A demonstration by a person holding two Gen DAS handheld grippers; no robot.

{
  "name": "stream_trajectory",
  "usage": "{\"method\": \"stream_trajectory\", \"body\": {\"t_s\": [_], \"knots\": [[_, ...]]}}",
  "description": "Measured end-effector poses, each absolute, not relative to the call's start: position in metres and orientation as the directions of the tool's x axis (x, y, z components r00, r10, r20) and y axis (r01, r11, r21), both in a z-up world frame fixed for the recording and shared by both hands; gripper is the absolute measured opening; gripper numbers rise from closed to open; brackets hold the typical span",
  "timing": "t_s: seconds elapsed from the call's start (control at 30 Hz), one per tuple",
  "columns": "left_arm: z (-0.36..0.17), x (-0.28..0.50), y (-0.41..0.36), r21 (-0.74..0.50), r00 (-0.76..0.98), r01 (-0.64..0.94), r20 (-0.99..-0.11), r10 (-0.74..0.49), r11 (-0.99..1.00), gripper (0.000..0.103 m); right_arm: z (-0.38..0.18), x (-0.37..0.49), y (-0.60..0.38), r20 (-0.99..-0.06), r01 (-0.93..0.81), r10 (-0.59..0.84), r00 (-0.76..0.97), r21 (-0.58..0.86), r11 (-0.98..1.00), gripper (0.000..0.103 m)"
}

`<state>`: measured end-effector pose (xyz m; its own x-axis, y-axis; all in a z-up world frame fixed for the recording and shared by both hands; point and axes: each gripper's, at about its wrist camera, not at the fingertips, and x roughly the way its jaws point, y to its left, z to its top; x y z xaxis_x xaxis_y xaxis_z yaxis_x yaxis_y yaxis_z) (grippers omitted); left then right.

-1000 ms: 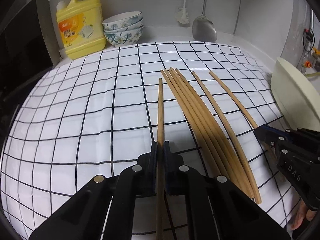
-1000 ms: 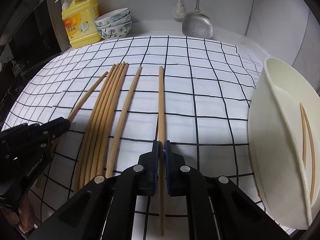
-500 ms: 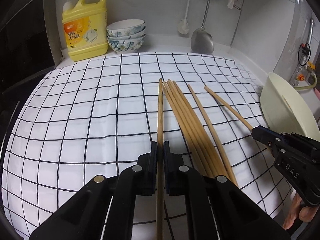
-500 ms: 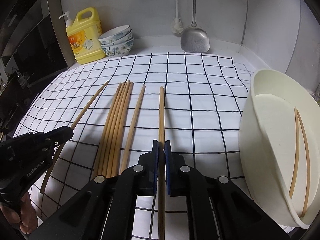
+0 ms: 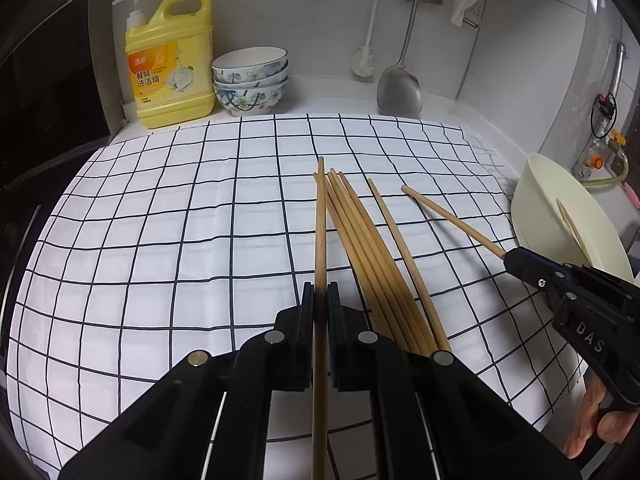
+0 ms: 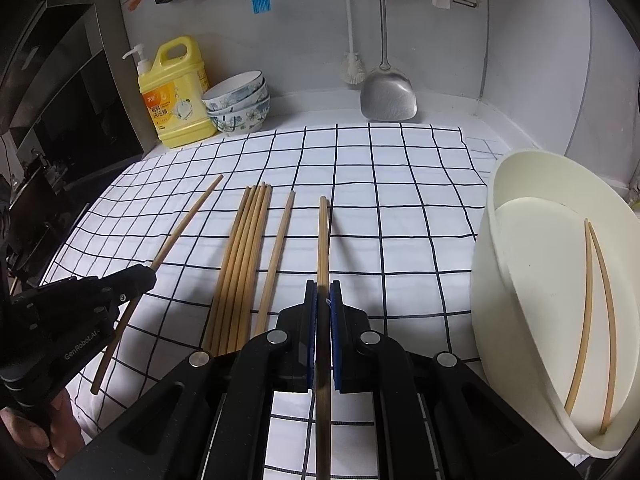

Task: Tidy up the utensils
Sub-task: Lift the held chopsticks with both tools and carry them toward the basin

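My left gripper point(image 5: 320, 292) is shut on a wooden chopstick point(image 5: 320, 224) and holds it above the checked cloth point(image 5: 180, 220). My right gripper point(image 6: 323, 292) is shut on another chopstick point(image 6: 323, 240), also lifted; it shows at the right of the left wrist view point(image 5: 516, 258). Several loose chopsticks point(image 5: 372, 248) lie side by side on the cloth, seen too in the right wrist view point(image 6: 246, 252). A cream tub point(image 6: 520, 184) at the right holds two chopsticks point(image 6: 592, 300). The left gripper shows in the right wrist view point(image 6: 140, 276).
A yellow detergent bottle point(image 5: 170, 68) and stacked bowls point(image 5: 250, 80) stand at the back left. A metal spatula point(image 5: 400, 88) and a brush point(image 5: 366, 60) hang against the back wall. A dark stove point(image 6: 60, 140) lies left of the cloth.
Both grippers have risen and pulled back from the cloth, each lifting its chopstick. More of the back wall shows now.
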<state>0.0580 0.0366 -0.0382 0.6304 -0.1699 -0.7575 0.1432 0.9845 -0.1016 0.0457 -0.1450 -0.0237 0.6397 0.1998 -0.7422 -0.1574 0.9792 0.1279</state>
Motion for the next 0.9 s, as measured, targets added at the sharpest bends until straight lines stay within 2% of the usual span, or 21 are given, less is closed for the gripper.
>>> {"method": "stream_trajectory", "body": {"t_s": [0.57, 0.9], "knots": [[-0.018, 0.054, 0.022, -0.126, 0.640, 0.181, -0.738, -0.214, 0.975, 0.007, 0.009, 0.034, -0.166, -0.677, -0.125, 0.209, 0.706, 0.170, 0.977, 0.006], [0.016, 0.055, -0.024, -0.140, 0.653, 0.259, -0.703, -0.281, 0.956, 0.007, 0.034, 0.019, -0.207, -0.634, -0.018, 0.130, 0.762, 0.180, 0.984, 0.006]]}}
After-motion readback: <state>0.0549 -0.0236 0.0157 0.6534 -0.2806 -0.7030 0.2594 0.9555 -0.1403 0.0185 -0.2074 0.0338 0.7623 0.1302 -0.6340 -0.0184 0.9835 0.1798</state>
